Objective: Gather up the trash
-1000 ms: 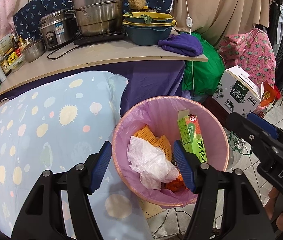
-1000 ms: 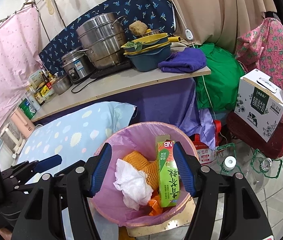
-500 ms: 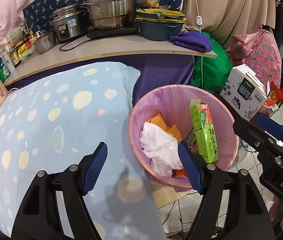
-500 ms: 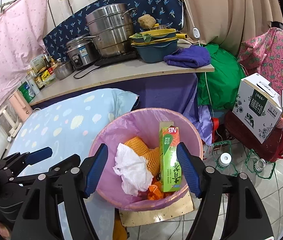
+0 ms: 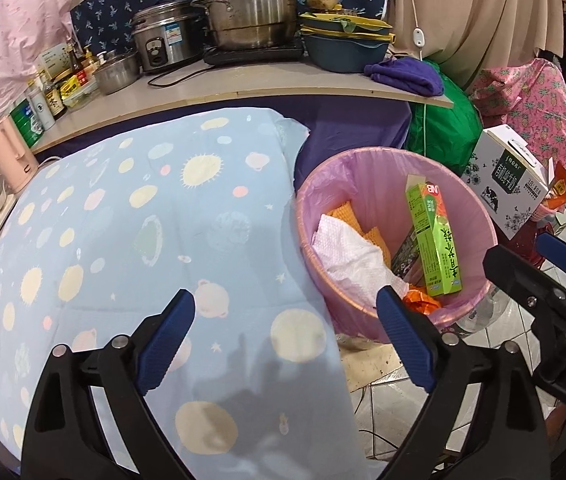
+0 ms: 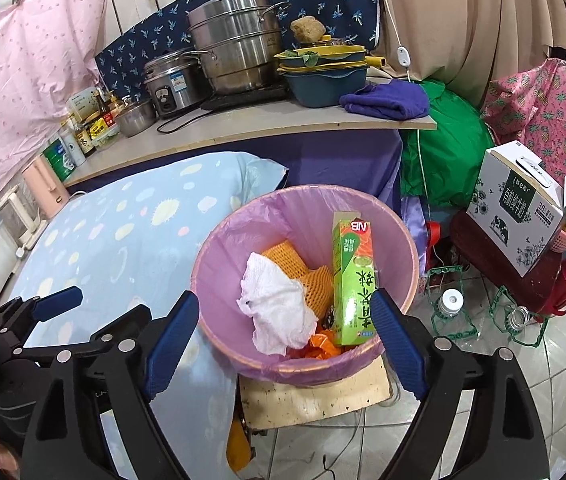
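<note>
Pink-lined trash bin (image 6: 399, 256) on a wooden board (image 6: 323, 400) on the tiled floor, just right of the table's near corner. Inside: green drink carton (image 6: 353, 280) standing tilted against the right wall, crumpled white paper towel (image 6: 275, 308) on the left, orange foam netting (image 6: 303, 268) behind it, scraps of orange wrapper (image 6: 319, 346) at the near rim. In the left wrist view, same bin (image 5: 475, 220) right of centre, carton (image 5: 435, 244) leaning the same way.

Right gripper (image 6: 283, 340) above the near rim, jaws spread wide, nothing between them. Left gripper (image 5: 283, 340) over the blue spotted tablecloth (image 5: 123, 220), likewise wide open and empty. No loose trash visible on the cloth from either view.

Further out: counter (image 6: 243, 128) at the far side with steamer pots (image 6: 239, 40), rice cooker (image 6: 171, 84) and purple towel (image 6: 387, 100); milk box (image 6: 519, 208) and bottles in green racks (image 6: 451, 304) on the floor, right.

Risks, as a judgement: bin perched on a small board, so a knock from the right gripper likely to tip it; carton tall enough to catch a finger and be flicked out; two grippers close together, so collision on any crossing move; bottles on the floor possibly trash, possibly not, so a wrong pick quite possible.
</note>
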`<state>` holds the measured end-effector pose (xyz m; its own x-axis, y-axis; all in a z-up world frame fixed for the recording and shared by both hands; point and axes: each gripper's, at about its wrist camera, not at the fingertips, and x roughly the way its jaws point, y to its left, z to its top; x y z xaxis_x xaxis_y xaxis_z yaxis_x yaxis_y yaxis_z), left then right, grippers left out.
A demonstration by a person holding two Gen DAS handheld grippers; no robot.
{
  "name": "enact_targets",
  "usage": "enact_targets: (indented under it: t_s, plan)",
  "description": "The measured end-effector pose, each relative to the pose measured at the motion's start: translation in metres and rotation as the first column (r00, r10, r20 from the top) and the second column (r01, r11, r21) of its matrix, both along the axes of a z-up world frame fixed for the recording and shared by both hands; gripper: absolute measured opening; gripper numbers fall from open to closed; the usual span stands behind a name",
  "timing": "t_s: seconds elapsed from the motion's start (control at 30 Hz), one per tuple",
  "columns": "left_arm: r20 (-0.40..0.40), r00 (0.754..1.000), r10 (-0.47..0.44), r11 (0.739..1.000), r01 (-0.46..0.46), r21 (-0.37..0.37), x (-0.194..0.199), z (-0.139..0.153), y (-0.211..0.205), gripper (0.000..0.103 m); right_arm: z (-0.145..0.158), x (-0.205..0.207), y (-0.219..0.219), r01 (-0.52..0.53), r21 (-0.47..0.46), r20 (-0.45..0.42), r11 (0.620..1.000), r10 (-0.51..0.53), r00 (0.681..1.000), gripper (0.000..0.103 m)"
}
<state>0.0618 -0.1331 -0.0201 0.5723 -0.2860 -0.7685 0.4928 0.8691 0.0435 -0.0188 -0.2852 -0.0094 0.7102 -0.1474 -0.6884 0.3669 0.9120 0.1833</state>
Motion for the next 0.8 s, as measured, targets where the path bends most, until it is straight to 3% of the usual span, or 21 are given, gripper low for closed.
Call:
enact_targets:
  t_s: [0.3,0.4,0.43,0.8]
  plan:
    - [-0.015,0.998,0.06,0.998,-0.06,-0.006,-0.005,-0.005,0.025,0.09,-0.007,-0.01,0.01,-0.008,-0.003,-0.022,1.0,0.008,1.0,0.086]
    - [-0.02,0.997,0.078,0.997,-0.078,-0.004,-0.009,-0.006,0.032,0.09,-0.01,-0.014,0.013,-0.008,0.002,-0.036,1.0,0.008,0.999,0.091]
    - [-0.02,0.996,0.082,0.997,-0.082,-0.001,-0.012,-0.006,0.034,0.091,-0.011,-0.015,0.014,-0.012,0.004,-0.041,1.0,0.012,0.999,0.097]
    - [-0.026,0.99,0.138,0.99,-0.138,0.029,-0.025,-0.009,0.047,0.092,-0.017,-0.027,0.031,-0.041,-0.035,-0.081,0.999,0.038,0.996,0.097]
